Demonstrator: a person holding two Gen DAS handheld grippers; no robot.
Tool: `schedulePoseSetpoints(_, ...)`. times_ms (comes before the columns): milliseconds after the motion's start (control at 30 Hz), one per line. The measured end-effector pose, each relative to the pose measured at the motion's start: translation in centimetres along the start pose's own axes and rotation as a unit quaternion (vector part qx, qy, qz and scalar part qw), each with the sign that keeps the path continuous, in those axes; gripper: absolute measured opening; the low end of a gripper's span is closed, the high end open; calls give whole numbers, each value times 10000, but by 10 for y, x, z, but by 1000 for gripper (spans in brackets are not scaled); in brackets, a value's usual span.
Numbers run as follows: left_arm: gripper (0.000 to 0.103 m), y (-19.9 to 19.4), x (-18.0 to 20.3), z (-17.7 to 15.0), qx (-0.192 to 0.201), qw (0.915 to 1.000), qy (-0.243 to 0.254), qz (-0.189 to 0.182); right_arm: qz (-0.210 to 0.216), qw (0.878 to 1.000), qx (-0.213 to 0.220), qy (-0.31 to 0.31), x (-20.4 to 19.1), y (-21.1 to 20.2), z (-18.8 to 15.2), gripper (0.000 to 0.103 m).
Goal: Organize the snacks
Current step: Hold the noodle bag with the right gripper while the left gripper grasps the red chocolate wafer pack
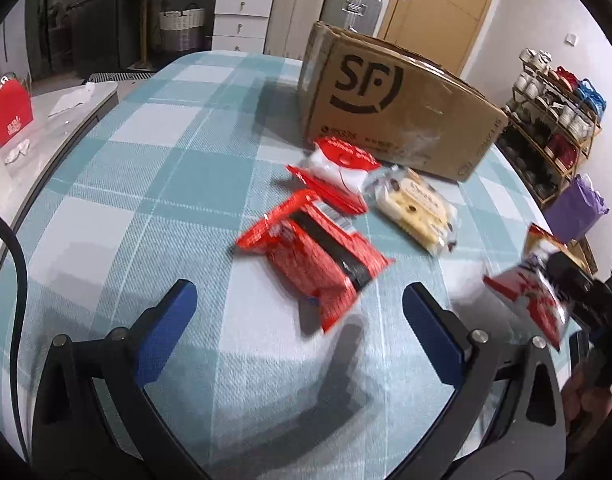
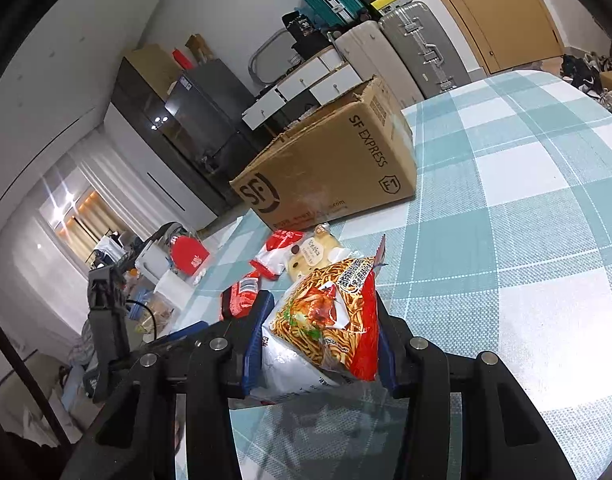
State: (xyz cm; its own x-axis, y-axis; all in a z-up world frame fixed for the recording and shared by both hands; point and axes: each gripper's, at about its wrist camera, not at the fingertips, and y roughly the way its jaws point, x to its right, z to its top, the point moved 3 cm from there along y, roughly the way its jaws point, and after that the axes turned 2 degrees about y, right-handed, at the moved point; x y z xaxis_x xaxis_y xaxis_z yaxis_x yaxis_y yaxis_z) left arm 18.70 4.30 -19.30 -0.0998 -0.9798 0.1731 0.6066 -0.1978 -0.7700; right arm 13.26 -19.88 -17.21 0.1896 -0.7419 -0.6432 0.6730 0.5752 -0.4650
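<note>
My left gripper is open and empty, its blue pads just short of a red snack packet lying on the checked tablecloth. Behind that packet lie a red-and-white packet and a pale cookie packet, in front of the brown SF cardboard box. My right gripper is shut on a red noodle snack packet and holds it above the table. That packet also shows at the right of the left wrist view. The box stands open beyond it.
The table with the teal checked cloth has a grey side counter with a red box to its left. A shoe rack and a purple bag stand on the right. Suitcases and drawers stand behind.
</note>
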Motion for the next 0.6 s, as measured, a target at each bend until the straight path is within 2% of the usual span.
schedulePoseSetpoints(367,101,36,12,30,-378,9986,200,299,75,9999,40,57,2,-2,1,46)
schedulePoseSetpoints(467,90,37,15,34,-415,9986,262,194,92,9999,28,53,2,-1,1,46)
schedulePoseSetpoints(600,64,35,21,33,-410,9979,472,183,100,9999,31,53,1,-2,0,46)
